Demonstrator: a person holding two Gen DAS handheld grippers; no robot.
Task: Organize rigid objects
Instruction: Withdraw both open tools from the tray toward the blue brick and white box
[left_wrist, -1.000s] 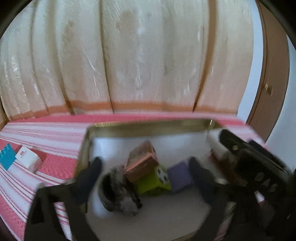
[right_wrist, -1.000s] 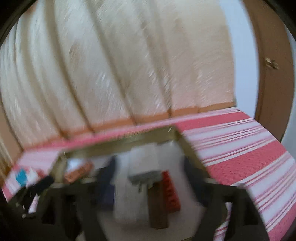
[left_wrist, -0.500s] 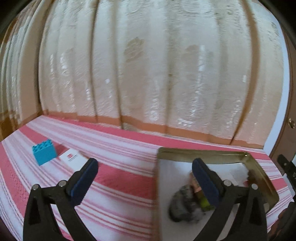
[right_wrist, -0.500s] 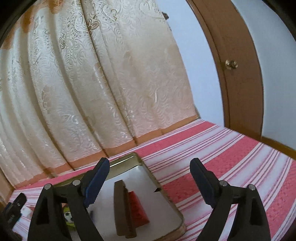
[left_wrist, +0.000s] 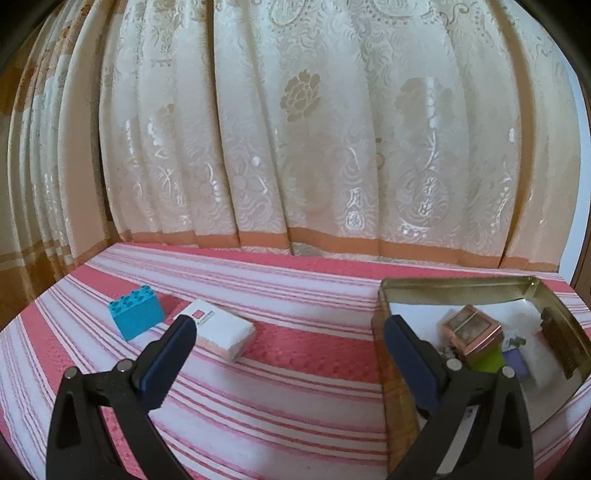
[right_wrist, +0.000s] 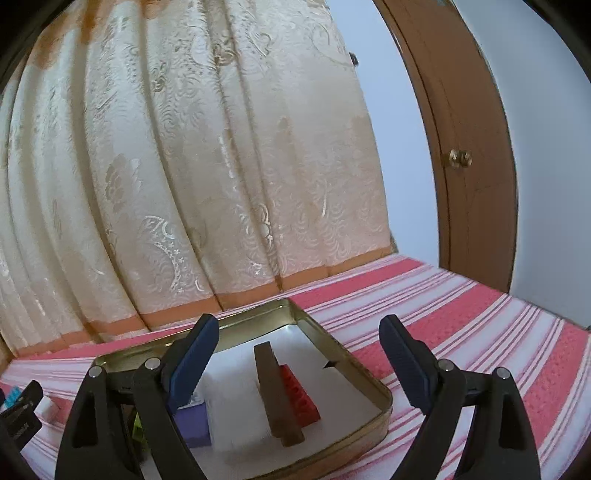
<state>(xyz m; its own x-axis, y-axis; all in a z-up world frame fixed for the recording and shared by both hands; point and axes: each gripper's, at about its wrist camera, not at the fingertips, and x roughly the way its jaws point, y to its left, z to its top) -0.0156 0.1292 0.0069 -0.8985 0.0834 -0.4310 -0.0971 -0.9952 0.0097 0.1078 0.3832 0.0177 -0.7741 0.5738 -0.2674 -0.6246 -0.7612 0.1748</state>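
A gold metal tin (left_wrist: 454, 288) sits on a pink striped cloth. In it I see a copper box (left_wrist: 471, 328), a green block (left_wrist: 489, 360) and a purple block (left_wrist: 517, 360). A blue brick (left_wrist: 136, 314) and a white box (left_wrist: 218, 328) lie on the cloth to the left of the tin. My left gripper (left_wrist: 288, 336) is open and empty above the cloth between them and the tin. My right gripper (right_wrist: 299, 343) is open and empty above the tin (right_wrist: 343, 354), which holds a brown bar (right_wrist: 277, 391), a red brick (right_wrist: 299, 395) and the purple block (right_wrist: 194, 421).
A cream patterned curtain (left_wrist: 314, 129) hangs along the far edge of the cloth. A brown wooden door (right_wrist: 469, 147) with a brass knob stands at the right. The striped cloth (right_wrist: 480, 325) extends to the right of the tin.
Both grippers have pulled back and up from inside the tin. The left one has swung left, so the blue brick and white box now lie nearer its fingers.
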